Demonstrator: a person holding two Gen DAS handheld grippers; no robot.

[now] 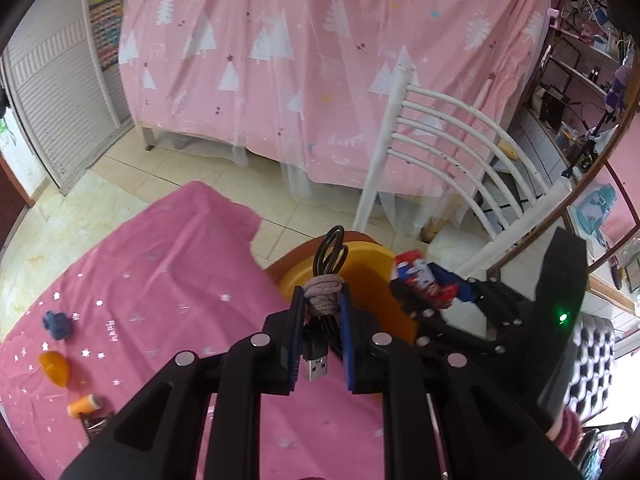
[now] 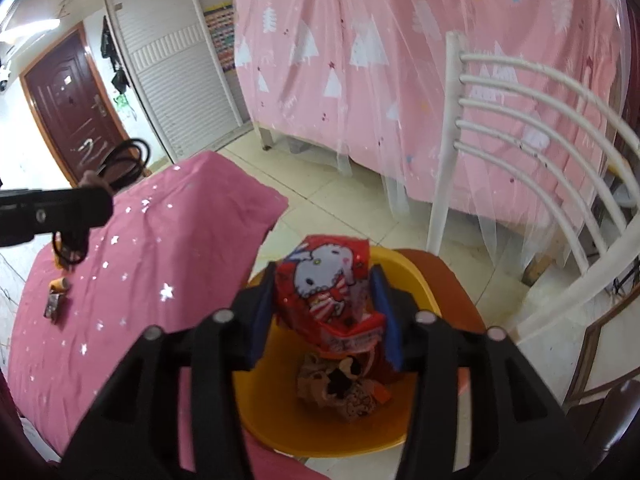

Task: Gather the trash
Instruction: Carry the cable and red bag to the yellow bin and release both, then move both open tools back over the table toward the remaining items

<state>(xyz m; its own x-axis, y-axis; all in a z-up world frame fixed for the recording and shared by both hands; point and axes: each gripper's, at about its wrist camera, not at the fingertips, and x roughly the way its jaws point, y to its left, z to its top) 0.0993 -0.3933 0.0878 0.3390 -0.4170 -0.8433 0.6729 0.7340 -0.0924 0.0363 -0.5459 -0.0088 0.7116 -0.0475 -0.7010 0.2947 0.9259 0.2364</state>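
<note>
Behind the pink-covered desk (image 2: 120, 280) my right tool (image 2: 324, 312), half-open, holds the red wrapper (image 2: 328, 284) loosely above the yellow bin (image 2: 280, 420), while my left tool (image 1: 320, 320) clamps a cable bundle (image 1: 326, 300); I fear the wrapper catches and falls outside the rim.

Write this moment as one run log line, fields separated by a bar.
left tongs: shut on black cable | right tongs: red snack wrapper between them, over yellow bin | bin: holds trash

Red cartoon-printed wrapper (image 2: 330, 292); yellow bin (image 2: 280, 412); black cable (image 1: 329, 258); pink star-speckled cloth (image 1: 160, 272)
</note>
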